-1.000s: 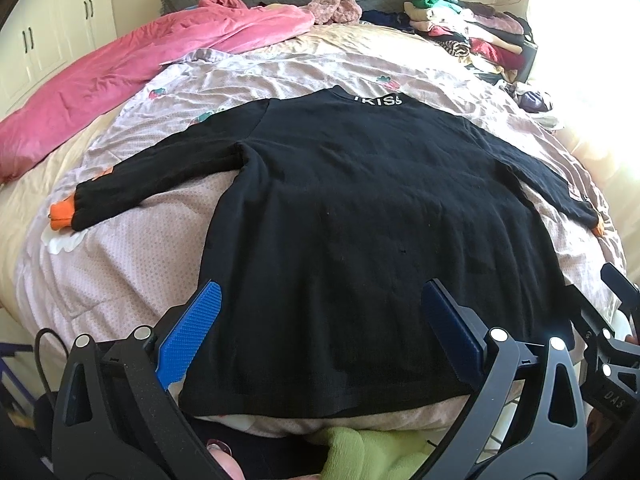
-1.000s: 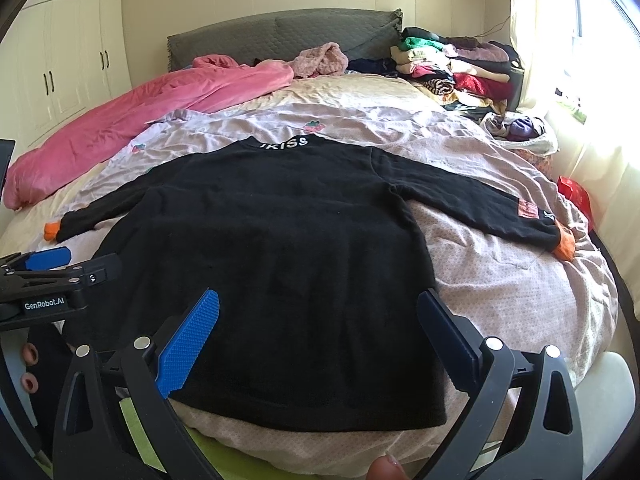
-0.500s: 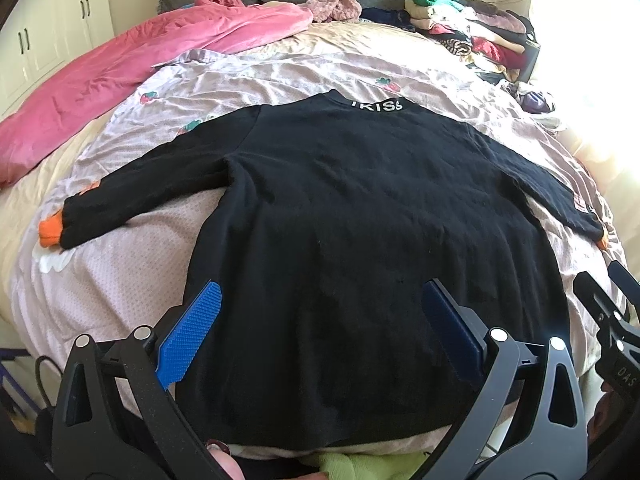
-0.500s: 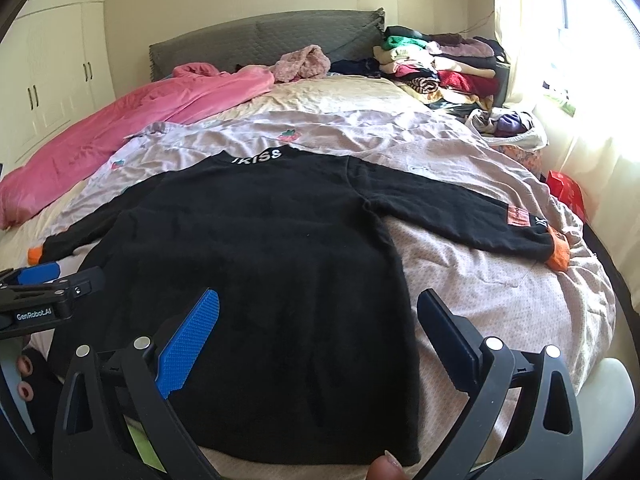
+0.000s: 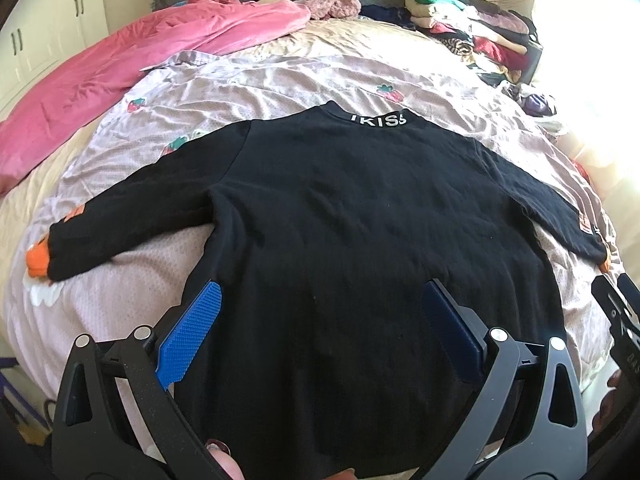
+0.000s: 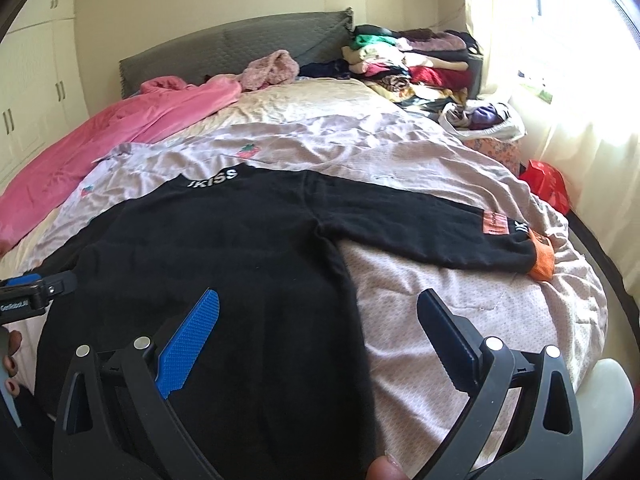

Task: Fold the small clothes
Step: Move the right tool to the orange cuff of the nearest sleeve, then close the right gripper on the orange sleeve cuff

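Black sweater [image 5: 360,220] lies flat, back up, on the bed sheet [image 5: 280,88], collar at 12 o'clock. Over the last second both cameras have drawn closer over the hem; spreading looks done, folding not begun. Left claw [image 5: 320,328] released, holding nothing, above the hem at 6 o'clock; left sleeve [image 5: 132,208] reaches 9 o'clock, bare sheet beyond. Right claw [image 6: 316,332] released astride the side edge; right sleeve [image 6: 420,228] reaches 2 o'clock, its orange cuff [image 6: 542,256] near the bed's edge.
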Available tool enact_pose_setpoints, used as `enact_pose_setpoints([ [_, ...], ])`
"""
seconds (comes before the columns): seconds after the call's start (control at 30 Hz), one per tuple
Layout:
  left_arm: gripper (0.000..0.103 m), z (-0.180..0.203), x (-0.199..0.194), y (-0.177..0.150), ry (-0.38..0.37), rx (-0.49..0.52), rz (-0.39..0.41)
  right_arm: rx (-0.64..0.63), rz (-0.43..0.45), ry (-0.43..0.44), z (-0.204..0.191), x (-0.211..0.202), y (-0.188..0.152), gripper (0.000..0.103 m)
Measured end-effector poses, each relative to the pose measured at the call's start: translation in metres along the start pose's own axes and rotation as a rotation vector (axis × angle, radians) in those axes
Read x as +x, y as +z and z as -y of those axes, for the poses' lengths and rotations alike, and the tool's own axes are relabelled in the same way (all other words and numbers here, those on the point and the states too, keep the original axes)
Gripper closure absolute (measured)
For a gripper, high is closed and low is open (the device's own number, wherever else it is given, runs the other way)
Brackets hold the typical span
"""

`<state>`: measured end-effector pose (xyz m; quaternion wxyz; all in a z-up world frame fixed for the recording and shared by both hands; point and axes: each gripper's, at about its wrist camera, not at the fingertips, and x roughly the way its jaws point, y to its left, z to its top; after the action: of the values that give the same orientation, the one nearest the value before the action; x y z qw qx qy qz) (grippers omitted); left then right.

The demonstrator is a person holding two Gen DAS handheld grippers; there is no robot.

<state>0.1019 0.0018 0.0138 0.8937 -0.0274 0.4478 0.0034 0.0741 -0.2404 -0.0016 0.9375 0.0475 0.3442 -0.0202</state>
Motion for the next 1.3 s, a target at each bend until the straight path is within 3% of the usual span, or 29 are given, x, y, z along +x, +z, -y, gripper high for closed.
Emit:
enact_pose_setpoints([
  [0.33,0.009,0.008,0.015,0.027,-0.017,0.039,0.005,0.063,0.018,-0.091,0.04,0.021,0.024,0.004],
  [0.47,0.009,0.019,0.024,0.039,-0.016,0.096,0.018,0.112,0.015,-0.111,0.065,0.031,0.032,0.004],
  [0.8,0.009,0.045,0.05,0.079,-0.068,0.13,0.03,0.202,0.004,-0.218,0.136,0.049,0.05,0.004],
  [1.0,0.009,0.043,0.07,0.092,-0.094,0.088,0.03,0.274,-0.028,-0.279,0.192,0.062,0.056,0.004],
  [1.3,0.009,0.041,0.117,0.111,-0.038,-0.014,-0.013,0.379,-0.108,-0.312,0.266,0.084,0.055,0.005],
])
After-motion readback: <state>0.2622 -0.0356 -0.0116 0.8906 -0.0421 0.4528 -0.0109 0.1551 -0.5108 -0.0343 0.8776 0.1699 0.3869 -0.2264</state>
